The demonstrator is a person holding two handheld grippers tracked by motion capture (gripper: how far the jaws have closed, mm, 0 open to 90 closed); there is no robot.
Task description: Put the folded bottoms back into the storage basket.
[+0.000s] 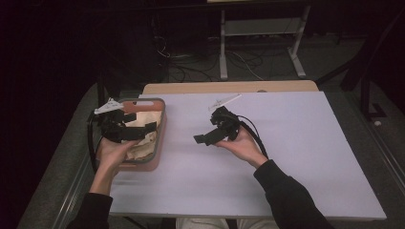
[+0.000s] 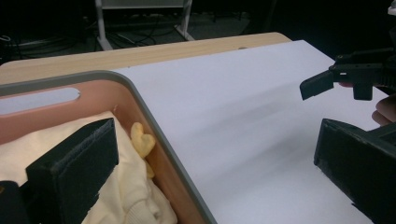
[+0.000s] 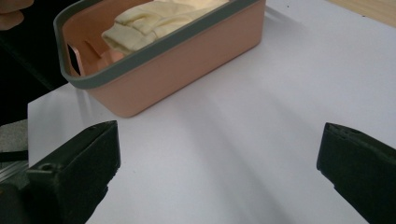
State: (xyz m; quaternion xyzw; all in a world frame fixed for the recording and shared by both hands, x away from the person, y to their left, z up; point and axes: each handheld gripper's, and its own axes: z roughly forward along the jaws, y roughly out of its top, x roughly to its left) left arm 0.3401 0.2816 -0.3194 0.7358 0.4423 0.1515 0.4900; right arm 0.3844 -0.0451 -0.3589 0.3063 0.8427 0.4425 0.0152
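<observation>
High view: left gripper point(image 1: 125, 128) hangs over the pink basket point(image 1: 160, 125) at nine o'clock; right gripper point(image 1: 213, 136) hovers mid-table. Left gripper view: jaws wide, one above cream cloth point(image 2: 135, 196). Right gripper view: jaws wide apart; basket at eleven o'clock, bare white table point(image 3: 243, 140) between.

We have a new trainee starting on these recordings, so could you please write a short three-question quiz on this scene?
1. True or false: the cream cloth lies inside the pink basket.
2. Which gripper is over the basket? A) left gripper B) right gripper
3. Fill in: the right gripper's jaws stand ____ above the white table top.

Key: 1 true. 2 A; one of its jaws is over the cloth and the other is outside the basket's rim, over the table. 3 open, with nothing between them.
</observation>
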